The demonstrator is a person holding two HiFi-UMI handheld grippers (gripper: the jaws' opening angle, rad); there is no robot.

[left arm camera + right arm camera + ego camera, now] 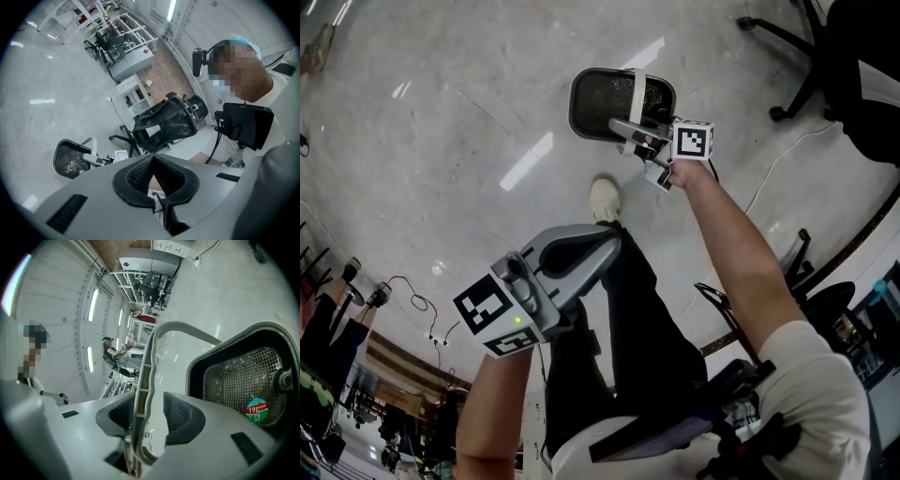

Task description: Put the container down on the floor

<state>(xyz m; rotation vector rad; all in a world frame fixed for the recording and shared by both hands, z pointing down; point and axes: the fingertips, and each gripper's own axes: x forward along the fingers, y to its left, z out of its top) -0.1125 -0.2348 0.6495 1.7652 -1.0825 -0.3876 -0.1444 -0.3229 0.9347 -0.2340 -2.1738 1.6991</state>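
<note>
The bin (pixel 609 103) appears set on the floor (pixel 469 122). Its handle (pixel 145 371) is left loose between the parted right tongs (pixel 149 398), which are yet to be withdrawn. The left tongs (pixel 153 161) are closed, empty.

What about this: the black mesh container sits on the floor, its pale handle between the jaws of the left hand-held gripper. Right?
Wrong side: the right gripper view shows the pale handle between the open jaws of the right hand-held gripper. The left hand-held gripper holds nothing. The black mesh container does sit on the floor.
</note>
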